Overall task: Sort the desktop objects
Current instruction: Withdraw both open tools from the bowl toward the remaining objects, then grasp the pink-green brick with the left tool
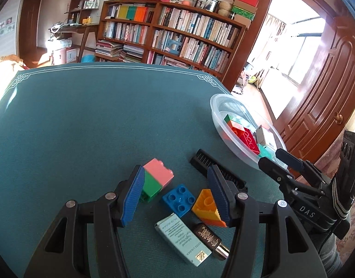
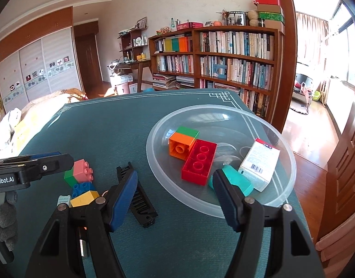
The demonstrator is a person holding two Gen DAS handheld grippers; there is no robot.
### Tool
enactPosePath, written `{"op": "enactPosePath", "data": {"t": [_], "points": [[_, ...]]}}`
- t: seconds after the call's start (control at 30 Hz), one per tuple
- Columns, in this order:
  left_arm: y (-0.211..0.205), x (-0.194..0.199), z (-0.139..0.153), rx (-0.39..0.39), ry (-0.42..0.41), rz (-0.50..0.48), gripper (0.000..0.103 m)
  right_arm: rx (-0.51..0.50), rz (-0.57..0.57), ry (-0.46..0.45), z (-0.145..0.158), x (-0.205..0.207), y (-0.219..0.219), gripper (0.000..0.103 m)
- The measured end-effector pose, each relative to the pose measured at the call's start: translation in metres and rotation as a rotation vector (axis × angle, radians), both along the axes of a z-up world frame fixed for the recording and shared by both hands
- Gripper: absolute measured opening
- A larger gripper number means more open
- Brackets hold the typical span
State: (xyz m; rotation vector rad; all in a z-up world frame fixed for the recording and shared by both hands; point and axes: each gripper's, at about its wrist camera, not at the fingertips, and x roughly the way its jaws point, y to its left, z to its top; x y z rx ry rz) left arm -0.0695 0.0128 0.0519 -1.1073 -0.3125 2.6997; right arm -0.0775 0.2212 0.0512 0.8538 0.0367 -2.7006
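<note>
Both my grippers are released, holding nothing. My left gripper (image 1: 177, 197) hovers over the blue brick (image 1: 179, 199). My right gripper (image 2: 175, 194) hangs near the clear bowl (image 2: 290, 162), at its 7 o'clock rim. I judge the sorting about half done: the red brick (image 2: 199, 162), the orange-green brick (image 2: 183, 143), a teal piece (image 2: 238, 181) and a white box (image 2: 259, 164) lie inside. The pink-green brick (image 1: 157, 178), the yellow wedge (image 1: 206, 205), the black comb (image 1: 201, 159) and two cosmetics remain on the mat (image 1: 84, 127).

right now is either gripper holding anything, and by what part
Nothing is held. The left gripper and the right gripper are both open with no object between the fingers.
</note>
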Motion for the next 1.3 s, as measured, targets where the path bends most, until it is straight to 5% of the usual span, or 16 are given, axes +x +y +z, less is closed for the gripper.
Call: {"op": "enactPosePath", "data": {"t": [0.6, 0.97, 1.3], "points": [[-0.009, 0.004, -0.016, -0.047, -0.017, 0.05, 0.06, -0.041, 0.106, -0.038, -0.001, 0.008, -0.013, 0.075], [-0.015, -0.008, -0.02, 0.007, -0.024, 0.074, 0.06, -0.04, 0.136, -0.072, -0.008, 0.01, -0.021, 0.077], [0.001, -0.025, -0.026, -0.067, -0.026, 0.067, 0.06, -0.063, 0.181, -0.112, -0.013, 0.011, -0.028, 0.077]]}}
